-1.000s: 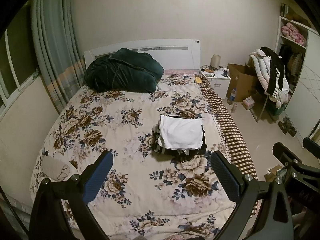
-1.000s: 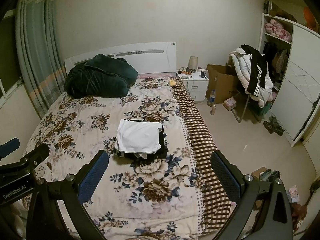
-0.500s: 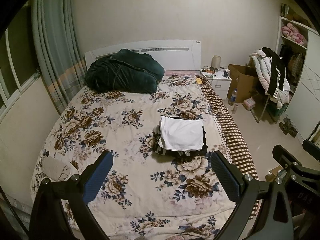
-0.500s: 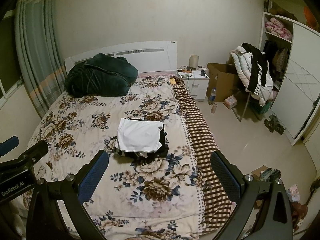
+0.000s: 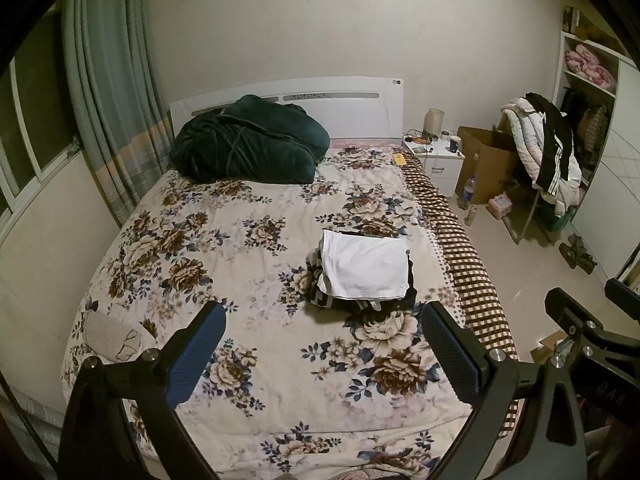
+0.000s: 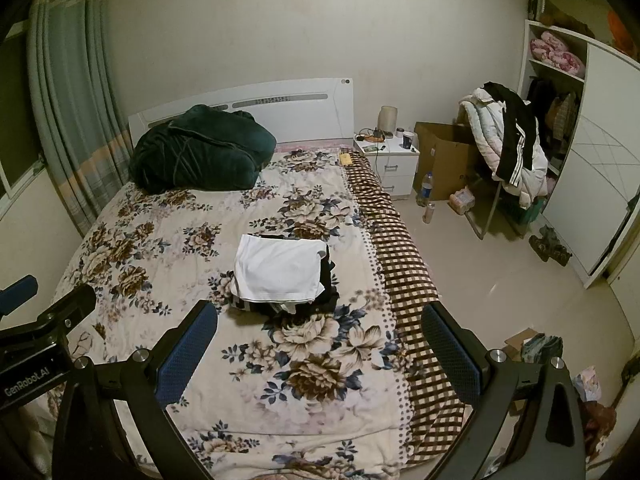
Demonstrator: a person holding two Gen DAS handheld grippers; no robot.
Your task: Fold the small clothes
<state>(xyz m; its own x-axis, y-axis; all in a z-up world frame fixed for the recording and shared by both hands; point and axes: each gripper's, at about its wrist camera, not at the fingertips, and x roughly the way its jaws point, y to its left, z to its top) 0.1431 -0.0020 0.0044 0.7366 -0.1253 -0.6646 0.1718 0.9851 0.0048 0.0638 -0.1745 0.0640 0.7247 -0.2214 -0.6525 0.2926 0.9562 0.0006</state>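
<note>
A folded white garment (image 5: pixel 365 267) lies on top of a small stack of dark folded clothes (image 5: pixel 320 298) on the right half of the floral bedspread (image 5: pixel 224 248). The stack also shows in the right wrist view (image 6: pixel 280 272). My left gripper (image 5: pixel 324 354) is open and empty, held above the foot of the bed, well short of the stack. My right gripper (image 6: pixel 320 354) is open and empty too, above the bed's right foot corner. A beige small garment (image 5: pixel 112 336) lies near the bed's left edge.
A dark green bundled blanket (image 5: pixel 248 146) sits at the headboard. A white nightstand (image 6: pixel 386 164), a cardboard box (image 6: pixel 446 160), bottles and a chair piled with coats (image 6: pixel 508 148) stand right of the bed. A wardrobe (image 6: pixel 592 184) is at far right, curtains (image 5: pixel 108 112) at left.
Both views have shifted very slightly; the grippers stay open and the clothes stack has not moved.
</note>
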